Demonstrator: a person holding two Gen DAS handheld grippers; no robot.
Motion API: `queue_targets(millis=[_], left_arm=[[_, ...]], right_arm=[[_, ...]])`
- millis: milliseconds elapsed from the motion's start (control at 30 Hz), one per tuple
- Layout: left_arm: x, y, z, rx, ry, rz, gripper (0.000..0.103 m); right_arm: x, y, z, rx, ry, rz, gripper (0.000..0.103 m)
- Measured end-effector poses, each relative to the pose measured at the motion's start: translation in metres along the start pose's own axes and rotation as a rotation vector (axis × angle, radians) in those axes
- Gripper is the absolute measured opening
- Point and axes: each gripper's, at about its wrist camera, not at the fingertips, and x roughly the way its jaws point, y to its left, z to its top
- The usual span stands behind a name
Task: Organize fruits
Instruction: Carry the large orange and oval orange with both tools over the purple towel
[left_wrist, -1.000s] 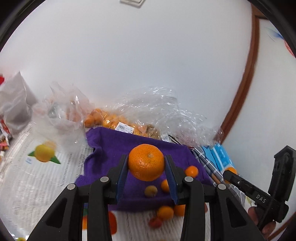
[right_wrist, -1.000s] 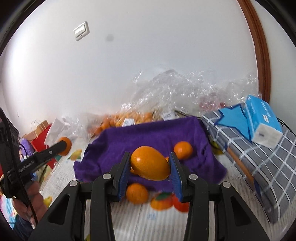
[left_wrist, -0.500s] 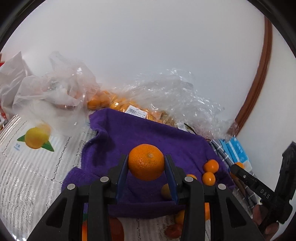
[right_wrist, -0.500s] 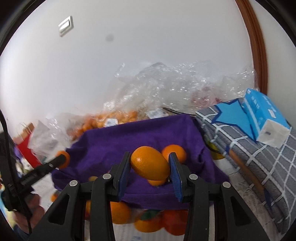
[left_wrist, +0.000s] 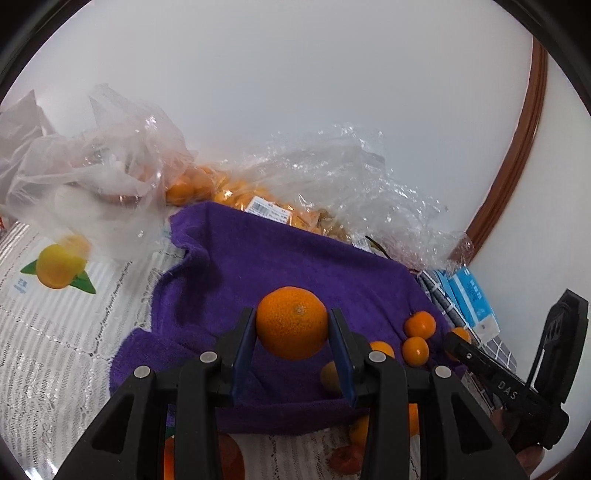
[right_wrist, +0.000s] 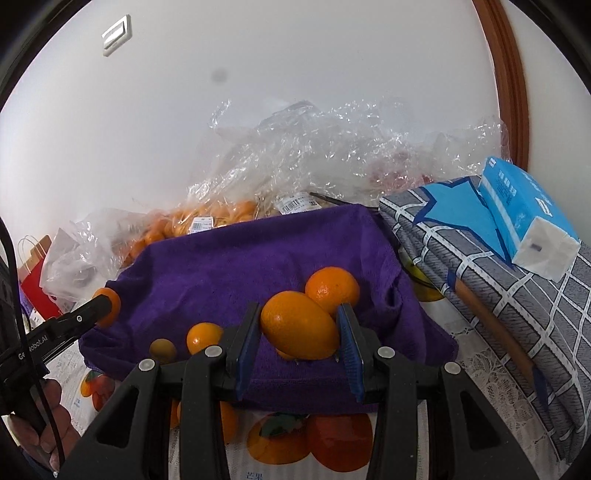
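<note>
My left gripper (left_wrist: 291, 326) is shut on a round mandarin (left_wrist: 291, 322) and holds it above the near part of the purple towel (left_wrist: 280, 258). My right gripper (right_wrist: 300, 326) is shut on an oval orange fruit (right_wrist: 300, 325) above the towel's (right_wrist: 240, 266) front edge. On the towel lie a round mandarin (right_wrist: 332, 286), a small orange fruit (right_wrist: 204, 336) and a small brownish one (right_wrist: 162, 350). In the left wrist view small mandarins (left_wrist: 419, 324) lie at the towel's right side, near my right gripper (left_wrist: 461, 338).
Clear plastic bags of small oranges (left_wrist: 229, 192) lie behind the towel against the white wall. A checked grey cloth (right_wrist: 517, 302) with a blue tissue pack (right_wrist: 524, 218) lies to the right. A white bag (left_wrist: 92, 192) sits to the left. The tablecloth (left_wrist: 55, 325) has printed fruit.
Both grippers have moved forward and lower over the purple towel, each still holding its fruit. The towel and the fruits on it now look larger and nearer.
</note>
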Motion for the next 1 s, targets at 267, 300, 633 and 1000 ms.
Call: queue_targets(millis=[267, 300, 633, 1000], left_arm=[[0.003, -0.002, -0.001, 0.006, 0.02, 0.001, 0.037], [0.004, -0.002, -0.001, 0.003, 0.025, 0.002, 0.037], [0.009, -0.004, -0.003, 0.011, 0.062, 0.02, 0.037], [0.013, -0.005, -0.003, 0.016, 0.075, 0.032, 0.037]], right_arm=[[0.004, -0.004, 0.0, 0.029, 0.011, -0.021, 0.041], [0.005, -0.005, 0.0, 0.036, 0.015, -0.024, 0.041], [0.015, -0.006, -0.003, 0.041, 0.062, -0.057, 0.041], [0.017, -0.006, -0.004, 0.042, 0.079, -0.049, 0.041]])
